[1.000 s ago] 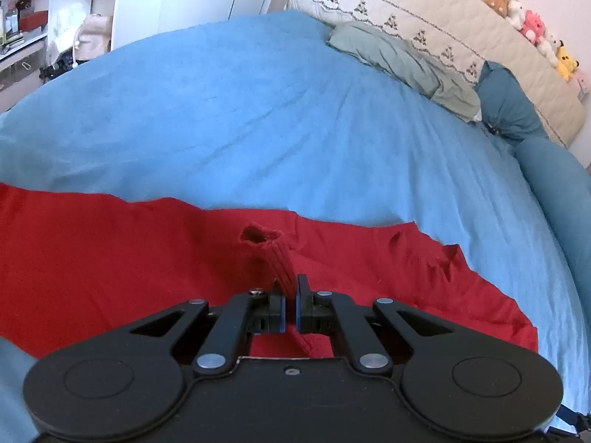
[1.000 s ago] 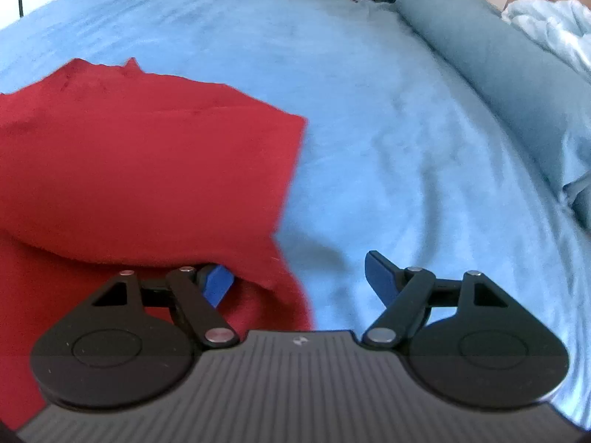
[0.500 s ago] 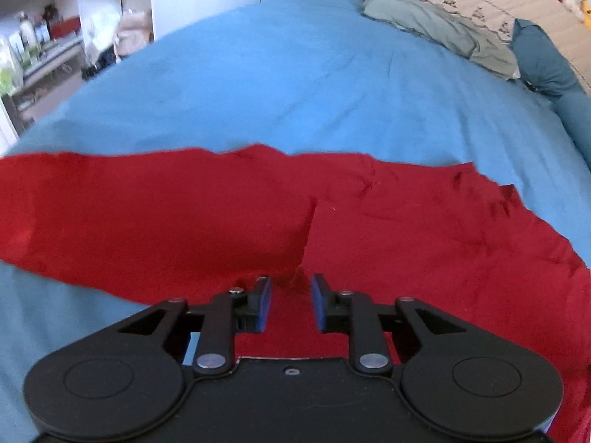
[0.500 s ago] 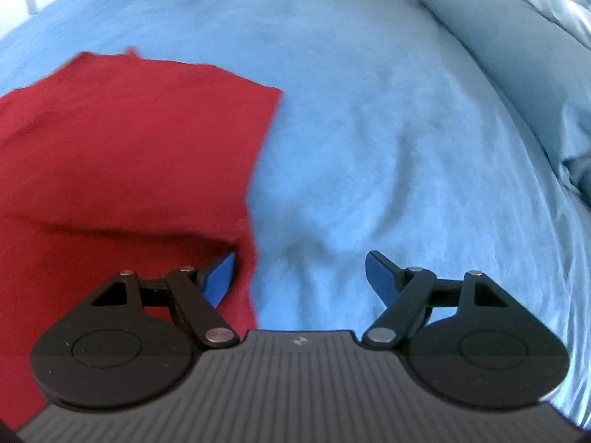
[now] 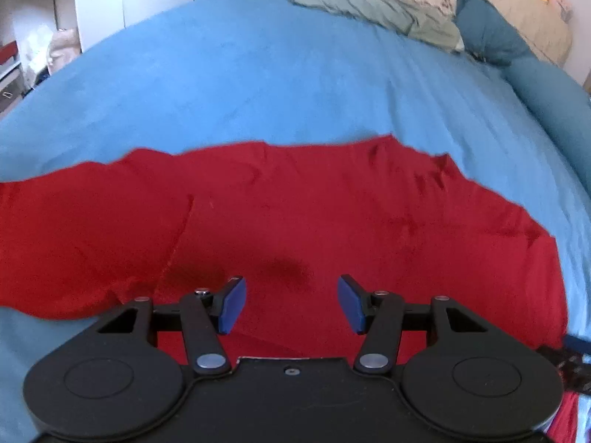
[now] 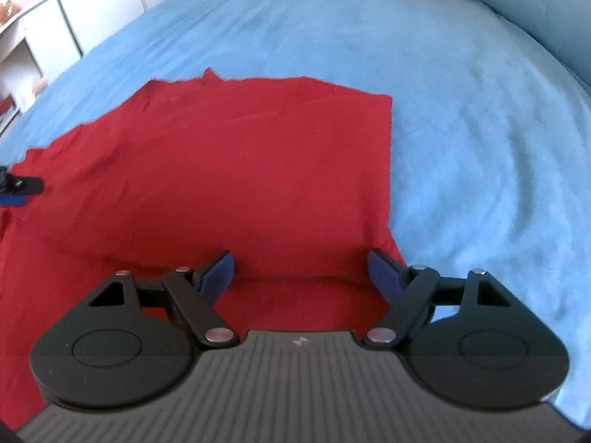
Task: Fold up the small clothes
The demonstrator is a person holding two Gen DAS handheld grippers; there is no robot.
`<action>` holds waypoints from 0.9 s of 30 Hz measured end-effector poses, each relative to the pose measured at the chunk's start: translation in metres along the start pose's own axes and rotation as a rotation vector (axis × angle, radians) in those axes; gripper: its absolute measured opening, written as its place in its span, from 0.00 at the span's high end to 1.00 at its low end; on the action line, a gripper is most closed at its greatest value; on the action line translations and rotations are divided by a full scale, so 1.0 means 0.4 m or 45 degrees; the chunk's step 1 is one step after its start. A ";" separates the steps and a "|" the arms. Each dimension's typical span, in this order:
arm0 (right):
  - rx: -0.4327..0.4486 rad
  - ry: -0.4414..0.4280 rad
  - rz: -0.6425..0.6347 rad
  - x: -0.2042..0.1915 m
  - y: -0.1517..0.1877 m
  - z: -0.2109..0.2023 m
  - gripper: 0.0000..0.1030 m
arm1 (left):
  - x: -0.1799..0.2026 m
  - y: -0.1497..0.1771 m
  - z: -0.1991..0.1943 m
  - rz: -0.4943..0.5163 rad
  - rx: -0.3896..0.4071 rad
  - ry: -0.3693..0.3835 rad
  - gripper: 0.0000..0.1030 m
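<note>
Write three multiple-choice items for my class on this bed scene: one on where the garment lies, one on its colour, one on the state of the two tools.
1. Where does the garment lie?
A. On the blue bedspread
B. On a wooden floor
C. In a basket

2. What colour is the garment?
A. Green
B. Red
C. White

3. How do the two tools stand?
A. Both shut on cloth
B. One open, one shut
C. Both open, holding nothing

Key: 1 A, the garment is spread on the blue bedspread. 2 B, it is plainly red in both views. 3 C, the left tool and the right tool both show blue fingers wide apart with no cloth between them.
</note>
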State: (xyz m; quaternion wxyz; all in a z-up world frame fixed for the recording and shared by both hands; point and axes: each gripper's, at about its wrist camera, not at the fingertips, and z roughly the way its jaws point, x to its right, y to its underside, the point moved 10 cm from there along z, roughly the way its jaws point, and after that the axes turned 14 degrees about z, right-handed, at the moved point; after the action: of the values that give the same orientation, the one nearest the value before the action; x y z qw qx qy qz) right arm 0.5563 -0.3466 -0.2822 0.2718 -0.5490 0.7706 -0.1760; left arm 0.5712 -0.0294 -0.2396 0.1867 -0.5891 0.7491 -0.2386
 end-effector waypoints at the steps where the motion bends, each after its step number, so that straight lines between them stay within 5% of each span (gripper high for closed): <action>1: 0.020 -0.021 -0.005 -0.009 -0.017 -0.010 0.07 | -0.002 0.007 0.009 0.000 -0.015 0.000 0.42; 7: 0.102 -0.111 0.011 -0.067 -0.162 0.071 0.06 | -0.013 0.029 0.030 -0.074 -0.045 0.025 0.42; 11: 0.096 -0.003 0.021 -0.009 -0.210 0.204 0.08 | -0.009 0.031 0.032 -0.050 -0.062 0.020 0.42; 15: 0.121 0.006 0.015 0.022 -0.237 0.219 0.07 | -0.010 0.035 0.033 -0.026 -0.065 0.022 0.42; 20: 0.111 0.013 -0.021 -0.002 -0.248 0.169 0.06 | -0.018 0.017 0.002 -0.084 -0.049 0.007 0.42; 27: 0.169 -0.066 -0.110 -0.142 -0.238 -0.056 0.03 | -0.106 0.002 -0.181 -0.143 0.056 -0.074 0.42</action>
State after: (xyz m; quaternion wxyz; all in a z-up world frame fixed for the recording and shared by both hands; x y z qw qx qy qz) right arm 0.6283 -0.3256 -0.1974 0.3196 -0.5668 0.7255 -0.2241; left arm 0.5403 0.0219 -0.1811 0.2074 -0.6326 0.7038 -0.2480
